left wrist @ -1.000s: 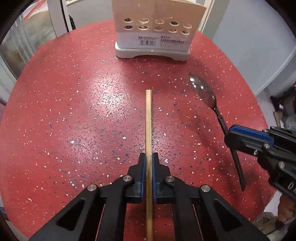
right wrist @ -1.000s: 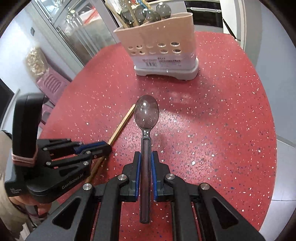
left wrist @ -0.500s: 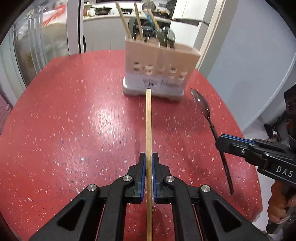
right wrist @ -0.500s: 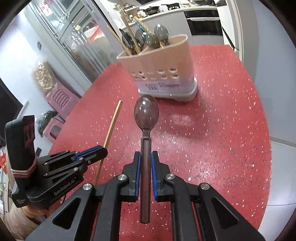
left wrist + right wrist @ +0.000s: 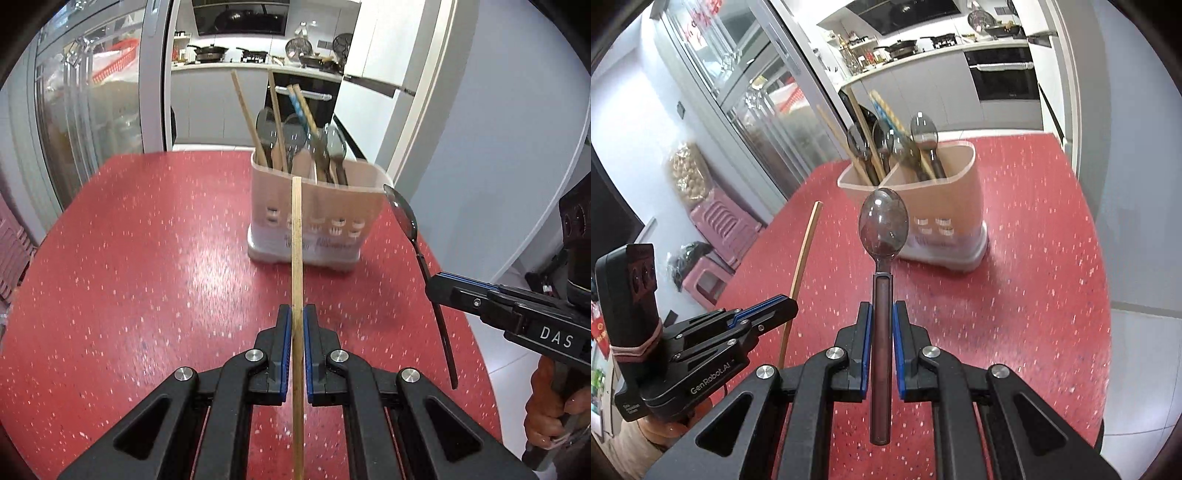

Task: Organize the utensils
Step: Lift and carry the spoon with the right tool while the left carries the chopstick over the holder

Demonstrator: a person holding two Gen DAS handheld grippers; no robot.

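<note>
Left gripper (image 5: 295, 332): I have it clamped on a wooden chopstick (image 5: 296, 236), raised above the red table (image 5: 147, 258).
Right gripper (image 5: 881, 332): I grip a dark spoon (image 5: 882, 229), bowl forward.
Holder (image 5: 945, 206): beige utensil caddy ahead on the table, holding spoons and chopsticks.

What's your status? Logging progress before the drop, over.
Left gripper shut on chopstick. Right gripper shut on spoon. Both held above the table, pointing at utensil holder. Path looks clear.

Bright, even indoor light; glare sheens the red table (image 5: 207, 266), fisheye edges bend, distant kitchen slightly soft.
</note>
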